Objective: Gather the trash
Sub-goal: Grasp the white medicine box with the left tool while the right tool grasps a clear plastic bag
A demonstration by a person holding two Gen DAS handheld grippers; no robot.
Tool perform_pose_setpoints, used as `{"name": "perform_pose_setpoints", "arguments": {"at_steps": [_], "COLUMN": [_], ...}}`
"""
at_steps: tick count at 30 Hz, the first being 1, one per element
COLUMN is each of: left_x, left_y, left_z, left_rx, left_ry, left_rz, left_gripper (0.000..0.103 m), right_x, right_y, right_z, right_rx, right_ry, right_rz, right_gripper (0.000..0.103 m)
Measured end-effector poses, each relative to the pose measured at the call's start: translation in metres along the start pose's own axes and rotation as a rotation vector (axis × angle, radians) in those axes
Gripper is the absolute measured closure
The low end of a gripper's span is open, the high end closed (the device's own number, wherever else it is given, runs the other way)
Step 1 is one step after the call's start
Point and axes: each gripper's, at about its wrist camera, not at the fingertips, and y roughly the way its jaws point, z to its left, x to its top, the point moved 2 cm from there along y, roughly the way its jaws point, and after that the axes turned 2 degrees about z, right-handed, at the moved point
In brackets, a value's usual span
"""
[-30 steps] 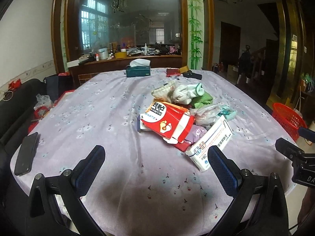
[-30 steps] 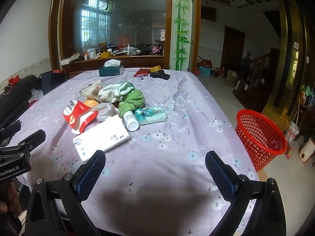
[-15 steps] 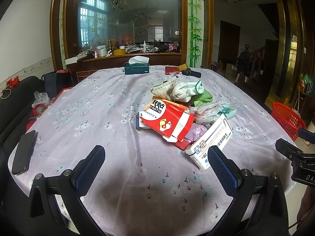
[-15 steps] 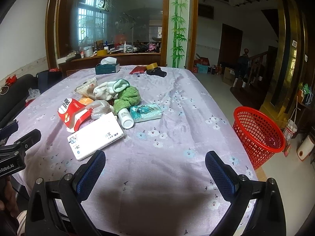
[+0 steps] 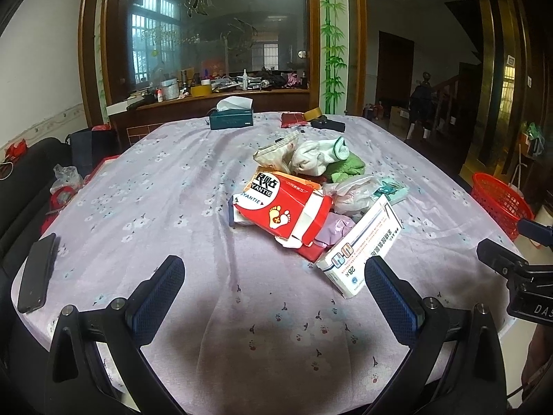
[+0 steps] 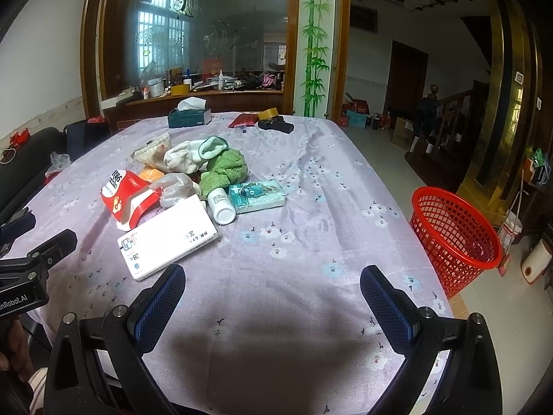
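A heap of trash (image 6: 179, 186) is piled near the middle of the table (image 6: 311, 186), which is covered by a lilac flowered cloth: a red packet (image 5: 283, 207), a white medicine box (image 6: 169, 237), a white bottle (image 6: 221, 204), a teal tissue pack (image 6: 257, 195) and green cloth (image 6: 224, 169). A red basket (image 6: 452, 238) stands on the floor off the table's right edge. Above the near edge, the left gripper (image 5: 274, 294) and right gripper (image 6: 273, 297) are held wide apart, nothing between the fingers.

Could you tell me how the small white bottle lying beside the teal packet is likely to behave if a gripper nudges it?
The white bottle lies on its side, so it would probably roll. It looks like smooth plastic, so the pads may slip. It touches the teal packet, which might block rolling that way.
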Motion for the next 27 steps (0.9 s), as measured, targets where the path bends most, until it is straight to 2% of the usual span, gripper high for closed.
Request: {"name": "perform_pose_setpoints", "arguments": {"at_steps": [7, 11, 13, 16, 19, 24, 27], "left_x": [0.001, 0.006, 0.009, 0.015, 0.017, 0.013, 0.012], "left_y": [0.004, 0.009, 0.012, 0.023, 0.037, 0.065, 0.079], "left_z": [-0.003, -0.009, -0.013, -0.023, -0.040, -0.070, -0.078], "left_rx": [-0.013, -0.073, -0.108, -0.189, -0.247, -0.217, -0.180], "left_ry": [0.012, 0.049, 0.076, 0.113, 0.167, 0.294, 0.327], "left_rz": [0.008, 0.023, 0.033, 0.079, 0.130, 0.203, 0.226], "left_gripper": [0.000, 0.001, 0.013, 0.023, 0.026, 0.026, 0.026], "right_x": [0.000, 0.002, 0.004, 0.005, 0.007, 0.007, 0.007], "right_y": [0.002, 0.003, 0.002, 0.004, 0.006, 0.007, 0.007], "right_z": [0.000, -0.007, -0.014, -0.025, -0.036, -0.042, -0.045], "right_rx": [0.002, 0.015, 0.025, 0.038, 0.040, 0.050, 0.060], "right_ry": [0.001, 0.011, 0.029, 0.063, 0.094, 0.102, 0.104], "right_rz": [0.004, 0.008, 0.004, 0.009, 0.012, 0.011, 0.009], "right_gripper": [0.000, 0.006, 0.008, 0.009, 0.009, 0.009, 0.009]}}
